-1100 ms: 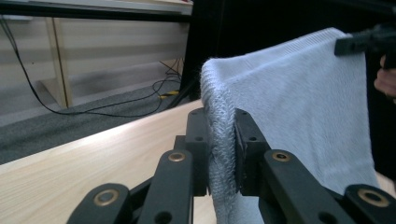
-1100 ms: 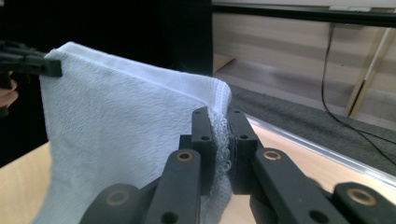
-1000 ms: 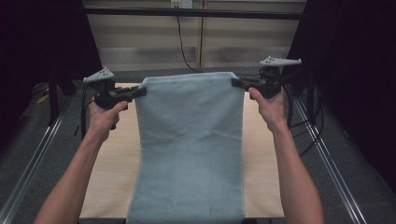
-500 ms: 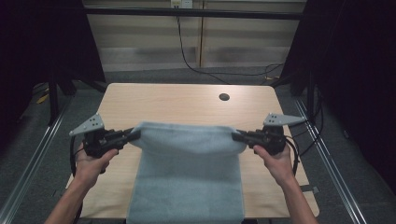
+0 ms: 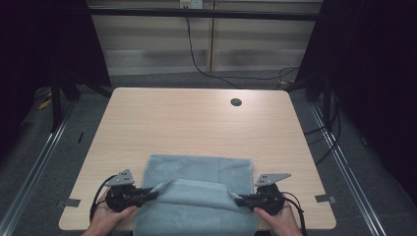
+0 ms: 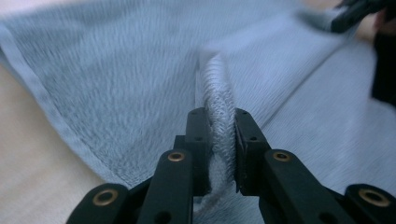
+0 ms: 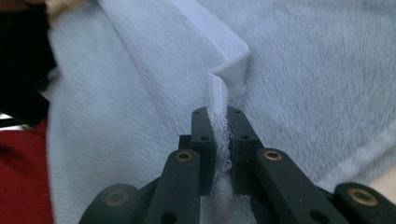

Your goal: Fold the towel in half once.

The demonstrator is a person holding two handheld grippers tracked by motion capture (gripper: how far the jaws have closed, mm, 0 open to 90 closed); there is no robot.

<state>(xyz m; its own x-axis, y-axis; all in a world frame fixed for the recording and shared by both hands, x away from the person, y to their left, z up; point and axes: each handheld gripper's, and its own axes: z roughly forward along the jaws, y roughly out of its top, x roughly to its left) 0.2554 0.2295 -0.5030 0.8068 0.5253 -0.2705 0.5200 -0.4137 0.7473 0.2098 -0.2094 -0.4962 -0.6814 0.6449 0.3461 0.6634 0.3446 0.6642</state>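
A: We're low over the near edge of the table [image 5: 196,118] now, and the pale blue towel [image 5: 196,169] lies across its front middle, soft terry with a fuzzy nap and a flat woven hem along the border.

B: Look at that left hand-held gripper [image 5: 150,193]: its black jaws are clamped on a bunched corner of the towel, looped pile squeezed between the pads. In the left gripper view [image 6: 219,140] the cloth stands as a narrow ridge right between the jaws.

A: Same story on the right hand-held gripper [image 5: 240,199], pinching the other corner. The right gripper view [image 7: 218,135] gives us a thin white-fringed edge trapped between the jaws, with the cloth folding away in a crisp corner above.

B: Between the two grips the towel's held edge forms a raised, rounded fold sitting over the flat layer beneath. The far edge lies straight across the wood; the near part hangs over the table's front edge.

A: The table is light wood grain, smooth, with rounded corners and a small dark round hole [image 5: 236,102] near the far right.

B: Plenty of bare table beyond the towel and to either side. Dark metal rails run along the floor well outside both hands.
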